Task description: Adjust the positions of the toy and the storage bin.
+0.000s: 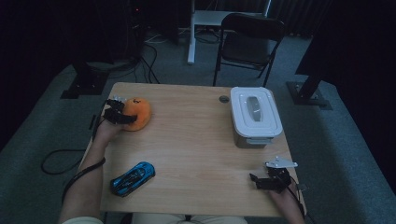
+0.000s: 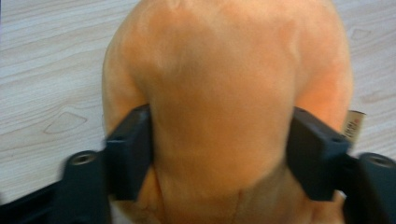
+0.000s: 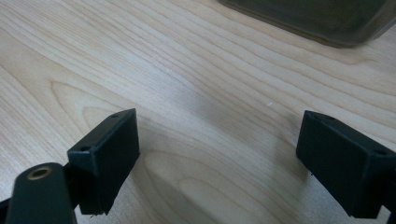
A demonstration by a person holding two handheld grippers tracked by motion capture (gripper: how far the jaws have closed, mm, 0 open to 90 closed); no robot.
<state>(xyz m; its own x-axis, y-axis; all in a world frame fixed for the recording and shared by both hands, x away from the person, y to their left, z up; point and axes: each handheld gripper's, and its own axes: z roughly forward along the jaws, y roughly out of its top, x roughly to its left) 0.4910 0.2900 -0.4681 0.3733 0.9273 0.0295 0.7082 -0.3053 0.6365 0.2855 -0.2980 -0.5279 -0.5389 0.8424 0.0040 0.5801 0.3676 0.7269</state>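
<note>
At the 10 o'clock corner of the wooden surface (image 1: 196, 135), the left tool (image 1: 122, 112) clamps an orange plush toy (image 1: 138, 113); the toy sits on the wood near the left edge. In the left gripper view the plush (image 2: 224, 107) bulges between both black jaws, pads pressed into its sides, fabric pinched in, a small tag at its right. Right tool (image 1: 261, 179) rests at 5 o'clock near the front edge, jaws wide, nothing between them, bare wood grain (image 3: 196, 93) under them. A white lidded box (image 1: 255, 113) stands at 2 o'clock, well apart from the toy. A blue toy car (image 1: 132, 178) lies at 7 o'clock, near the left forearm. A folding chair (image 1: 247, 42) stands on the floor beyond the far edge.
</note>
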